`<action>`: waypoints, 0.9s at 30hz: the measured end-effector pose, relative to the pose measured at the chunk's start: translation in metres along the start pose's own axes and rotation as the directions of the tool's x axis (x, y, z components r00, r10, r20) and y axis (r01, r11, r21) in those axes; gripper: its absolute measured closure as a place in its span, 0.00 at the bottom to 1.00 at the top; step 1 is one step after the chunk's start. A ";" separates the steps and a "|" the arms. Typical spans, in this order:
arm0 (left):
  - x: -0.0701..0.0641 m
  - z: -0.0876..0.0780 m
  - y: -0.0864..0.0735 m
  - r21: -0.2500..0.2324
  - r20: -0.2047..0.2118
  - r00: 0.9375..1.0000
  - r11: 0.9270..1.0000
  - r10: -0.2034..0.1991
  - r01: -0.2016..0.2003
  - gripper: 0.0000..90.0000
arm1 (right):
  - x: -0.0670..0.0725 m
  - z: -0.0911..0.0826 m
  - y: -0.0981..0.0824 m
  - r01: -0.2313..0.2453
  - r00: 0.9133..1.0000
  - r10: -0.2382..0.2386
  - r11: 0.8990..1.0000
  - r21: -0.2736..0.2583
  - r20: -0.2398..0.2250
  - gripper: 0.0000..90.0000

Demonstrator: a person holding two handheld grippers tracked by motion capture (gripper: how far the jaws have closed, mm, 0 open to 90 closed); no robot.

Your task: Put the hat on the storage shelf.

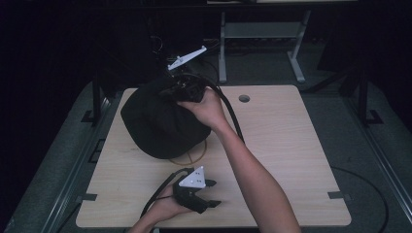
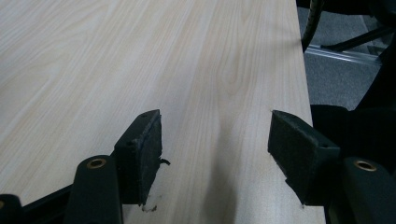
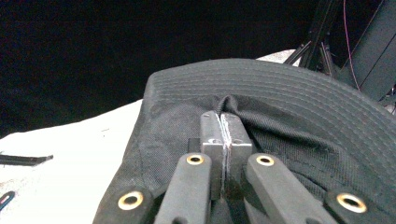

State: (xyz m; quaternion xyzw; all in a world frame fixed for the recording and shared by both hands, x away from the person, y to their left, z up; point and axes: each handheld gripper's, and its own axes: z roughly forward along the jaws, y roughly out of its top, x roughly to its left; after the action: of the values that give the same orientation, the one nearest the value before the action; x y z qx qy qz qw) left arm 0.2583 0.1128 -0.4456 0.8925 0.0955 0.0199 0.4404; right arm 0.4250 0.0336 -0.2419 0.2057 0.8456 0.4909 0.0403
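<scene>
Light wooden table (image 1: 291, 145) holds a floppy black cloth hat (image 1: 155, 126), pinched at one o'clock by the right gripper (image 3: 223, 135); left gripper (image 2: 215, 154) waits wide and empty, probably helping next.

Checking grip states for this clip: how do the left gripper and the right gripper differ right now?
The left gripper has its jaws apart with bare wooden table between them; the right gripper is shut on the black hat, pinching a fold of its fabric. The left gripper sits low near the table's front edge; the right gripper is farther back, atop the hat. Both have black jaws.
</scene>
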 end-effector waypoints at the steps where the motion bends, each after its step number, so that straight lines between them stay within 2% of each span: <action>1: 0.000 0.000 0.000 -0.002 0.000 1.000 1.000 0.001 -0.001 0.38 | 0.000 0.001 0.001 -0.010 1.000 0.010 1.000 0.000 0.000 0.99; 7: -0.002 -0.001 0.000 -0.003 0.000 1.000 1.000 0.009 -0.009 0.38 | -0.001 0.005 0.002 -0.032 0.999 0.032 0.999 -0.012 0.003 0.97; 8: -0.002 -0.002 0.000 -0.002 -0.001 1.000 1.000 0.009 -0.009 0.38 | -0.002 0.002 0.001 -0.051 0.998 0.050 0.997 -0.052 -0.030 0.90; 9: -0.002 -0.002 0.000 -0.006 0.000 1.000 1.000 0.004 -0.004 0.38 | -0.002 -0.001 0.001 -0.053 0.998 0.051 0.996 -0.069 -0.026 0.88; 12: -0.002 -0.002 0.000 -0.007 0.003 1.000 1.000 0.000 0.000 0.38 | -0.002 -0.009 0.000 -0.049 0.999 0.048 0.996 -0.077 -0.005 0.86; 16: -0.003 0.000 0.000 -0.005 0.004 1.000 1.000 -0.006 0.006 0.38 | -0.005 -0.016 -0.006 -0.056 0.998 0.055 0.994 -0.096 -0.012 0.81; 18: -0.003 0.000 0.000 -0.003 0.003 1.000 1.000 -0.004 0.004 0.38 | -0.007 -0.023 -0.010 -0.070 0.997 0.068 0.991 -0.114 -0.022 0.74; 19: -0.003 -0.001 0.000 -0.003 0.001 1.000 1.000 0.000 0.000 0.38 | -0.008 -0.034 -0.016 -0.080 0.997 0.076 0.986 -0.144 -0.031 0.70; 21: -0.003 -0.001 0.000 -0.003 0.002 1.000 1.000 -0.002 0.002 0.38 | -0.009 -0.038 -0.018 -0.080 0.997 0.076 0.985 -0.155 -0.035 0.68; 23: -0.003 -0.002 -0.001 0.004 -0.002 1.000 1.000 -0.003 0.003 0.38 | -0.013 -0.055 -0.026 -0.093 0.996 0.089 0.979 -0.182 -0.029 0.65; 24: -0.003 -0.002 -0.002 0.001 -0.004 1.000 1.000 -0.004 0.004 0.38 | -0.013 -0.055 -0.026 -0.093 0.996 0.089 0.979 -0.182 -0.029 0.65; 25: -0.003 -0.002 -0.002 0.003 -0.002 1.000 1.000 -0.005 0.005 0.38 | -0.016 -0.066 -0.033 -0.114 0.993 0.110 0.974 -0.198 -0.030 0.61; 27: -0.003 -0.002 -0.002 -0.004 -0.003 1.000 1.000 -0.013 0.012 0.37 | -0.018 -0.070 -0.036 -0.115 0.993 0.111 0.973 -0.201 -0.029 0.61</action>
State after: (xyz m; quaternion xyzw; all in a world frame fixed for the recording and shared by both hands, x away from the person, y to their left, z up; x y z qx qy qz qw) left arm 0.2549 0.1151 -0.4455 0.8911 0.1017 0.0185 0.4419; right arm 0.4115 -0.0454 -0.2385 0.2441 0.7786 0.5775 0.0255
